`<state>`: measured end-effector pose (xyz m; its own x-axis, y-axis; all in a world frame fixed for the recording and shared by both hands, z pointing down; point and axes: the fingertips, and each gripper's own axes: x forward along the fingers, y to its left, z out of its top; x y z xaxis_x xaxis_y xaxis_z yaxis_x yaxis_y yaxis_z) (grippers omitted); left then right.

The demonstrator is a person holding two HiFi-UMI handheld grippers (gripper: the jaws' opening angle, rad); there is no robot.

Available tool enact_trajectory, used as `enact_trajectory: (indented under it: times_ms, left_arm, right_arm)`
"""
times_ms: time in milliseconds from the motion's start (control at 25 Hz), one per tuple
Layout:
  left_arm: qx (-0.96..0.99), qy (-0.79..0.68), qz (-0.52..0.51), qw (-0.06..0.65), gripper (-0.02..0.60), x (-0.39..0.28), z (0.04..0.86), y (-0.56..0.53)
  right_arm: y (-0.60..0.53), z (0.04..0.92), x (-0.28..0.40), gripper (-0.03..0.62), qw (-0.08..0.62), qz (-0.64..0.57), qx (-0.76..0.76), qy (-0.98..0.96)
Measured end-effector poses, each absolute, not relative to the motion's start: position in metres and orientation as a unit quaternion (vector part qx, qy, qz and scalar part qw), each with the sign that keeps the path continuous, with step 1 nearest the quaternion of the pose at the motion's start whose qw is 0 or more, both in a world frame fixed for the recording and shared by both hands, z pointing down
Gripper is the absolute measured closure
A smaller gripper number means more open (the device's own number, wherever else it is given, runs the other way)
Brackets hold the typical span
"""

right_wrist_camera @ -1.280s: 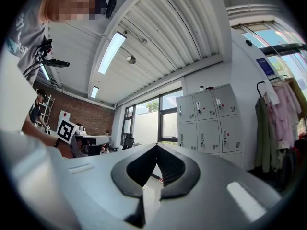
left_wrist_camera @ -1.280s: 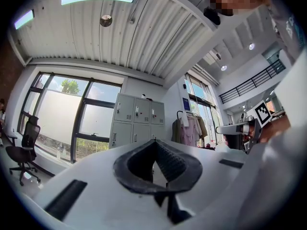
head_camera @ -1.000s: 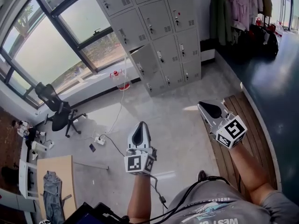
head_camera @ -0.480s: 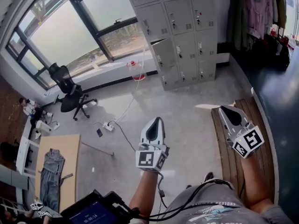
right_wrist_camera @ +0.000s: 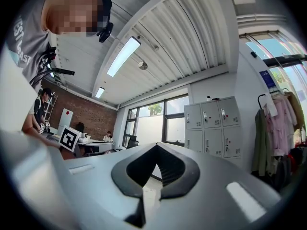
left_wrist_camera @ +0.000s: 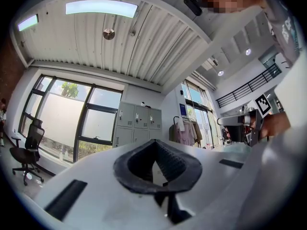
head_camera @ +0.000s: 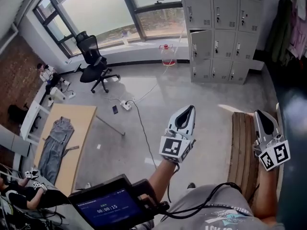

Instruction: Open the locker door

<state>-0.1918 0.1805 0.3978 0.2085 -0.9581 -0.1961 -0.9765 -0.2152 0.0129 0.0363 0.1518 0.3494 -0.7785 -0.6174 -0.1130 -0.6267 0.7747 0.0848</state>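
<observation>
Head view shows the lockers (head_camera: 218,32) against the far wall, well apart from the person, with open floor (head_camera: 144,80) between. One door (head_camera: 200,44) in the left column stands angled out from its frame, so it appears ajar; every other door looks flush. Whether the task put that door so cannot be judged. The left claw (head_camera: 188,112) and right claw (head_camera: 264,115) are held out ahead at about the same height, tips pointing roughly toward the lockers, which reads as a carrying posture, not a working one, since nothing is within reach. Left gripper view shows that claw (left_wrist_camera: 154,143) with its tips met and only the hollow between the pads left, nothing gripped, lockers (left_wrist_camera: 136,126) small beyond it. Right gripper view shows the same: claw (right_wrist_camera: 156,146) closed tip to tip, empty, lockers (right_wrist_camera: 213,128) distant. The scene fits equally a stand-off ahead of reaching the lockers or one with the door already swung out.
</observation>
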Motion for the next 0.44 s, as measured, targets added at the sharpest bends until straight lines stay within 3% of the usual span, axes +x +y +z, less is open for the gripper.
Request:
enact_trajectory:
  times_ms: [440]
  left_arm:
    - [-0.777,0.623,0.079,0.047,0.575,-0.165,0.398,0.185]
  right_arm:
    - [0.155,0.339,0.062,0.602,0.030,0.068,-0.329,0.941]
